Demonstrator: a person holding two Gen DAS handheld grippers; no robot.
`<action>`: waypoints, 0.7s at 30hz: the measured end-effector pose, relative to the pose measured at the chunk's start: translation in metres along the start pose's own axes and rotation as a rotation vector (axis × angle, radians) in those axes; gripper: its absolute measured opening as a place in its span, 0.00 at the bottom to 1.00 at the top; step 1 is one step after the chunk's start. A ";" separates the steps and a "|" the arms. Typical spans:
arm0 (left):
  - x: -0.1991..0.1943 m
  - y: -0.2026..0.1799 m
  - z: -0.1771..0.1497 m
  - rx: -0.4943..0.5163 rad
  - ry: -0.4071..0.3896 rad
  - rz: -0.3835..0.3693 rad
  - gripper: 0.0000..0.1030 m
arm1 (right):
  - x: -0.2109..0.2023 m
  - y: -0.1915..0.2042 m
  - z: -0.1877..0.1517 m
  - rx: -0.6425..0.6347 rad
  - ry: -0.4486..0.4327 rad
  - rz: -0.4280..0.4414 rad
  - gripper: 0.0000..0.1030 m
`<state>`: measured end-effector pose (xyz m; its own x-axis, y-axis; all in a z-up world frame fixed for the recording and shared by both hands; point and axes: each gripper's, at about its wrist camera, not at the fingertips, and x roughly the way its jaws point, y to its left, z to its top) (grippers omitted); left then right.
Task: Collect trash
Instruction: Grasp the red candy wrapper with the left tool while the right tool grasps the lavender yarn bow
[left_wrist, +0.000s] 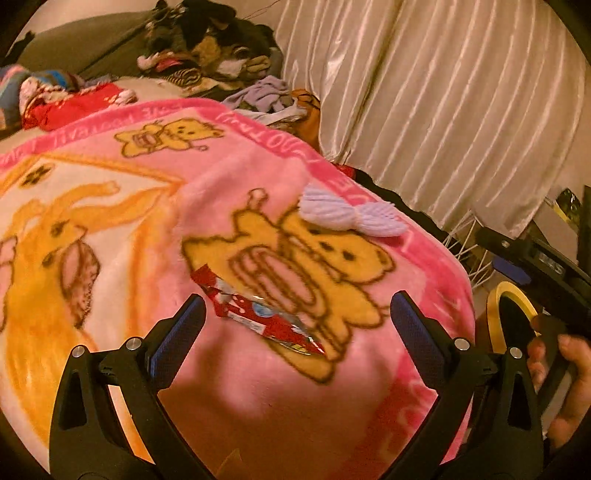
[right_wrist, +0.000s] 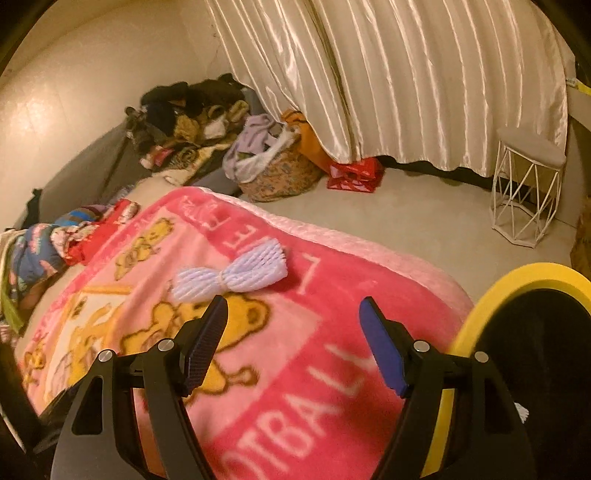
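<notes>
A red snack wrapper (left_wrist: 258, 314) lies flat on the pink bear blanket (left_wrist: 147, 221). My left gripper (left_wrist: 299, 306) is open, its blue pads on either side of the wrapper and a little above it. A pale purple foam net tied like a bow (left_wrist: 351, 214) lies further along the blanket; it also shows in the right wrist view (right_wrist: 232, 273). My right gripper (right_wrist: 293, 306) is open and empty above the blanket (right_wrist: 295, 369), just short of the foam net. A yellow-rimmed black bin (right_wrist: 517, 332) stands at the right, next to the bed; it also shows in the left wrist view (left_wrist: 509, 317).
A pile of clothes and plush toys (right_wrist: 192, 118) and a fabric basket (right_wrist: 273, 166) sit at the far end. A red bag (right_wrist: 354, 173) lies on the floor by the satin curtain (right_wrist: 406, 74). A white wire stool (right_wrist: 524, 192) stands at the right.
</notes>
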<state>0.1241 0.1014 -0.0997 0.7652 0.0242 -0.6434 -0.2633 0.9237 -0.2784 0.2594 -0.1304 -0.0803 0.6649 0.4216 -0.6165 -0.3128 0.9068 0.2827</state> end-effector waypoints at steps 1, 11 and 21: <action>0.002 0.001 -0.001 -0.007 0.001 0.000 0.89 | 0.009 0.001 0.002 0.013 0.012 -0.003 0.69; 0.027 0.022 -0.007 -0.099 0.055 -0.018 0.67 | 0.077 0.011 0.017 0.122 0.083 -0.024 0.69; 0.039 0.022 -0.016 -0.090 0.082 0.003 0.54 | 0.130 -0.001 0.013 0.311 0.178 0.020 0.51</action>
<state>0.1392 0.1171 -0.1425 0.7147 -0.0081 -0.6994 -0.3199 0.8854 -0.3372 0.3548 -0.0767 -0.1508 0.5233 0.4567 -0.7194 -0.0846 0.8679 0.4895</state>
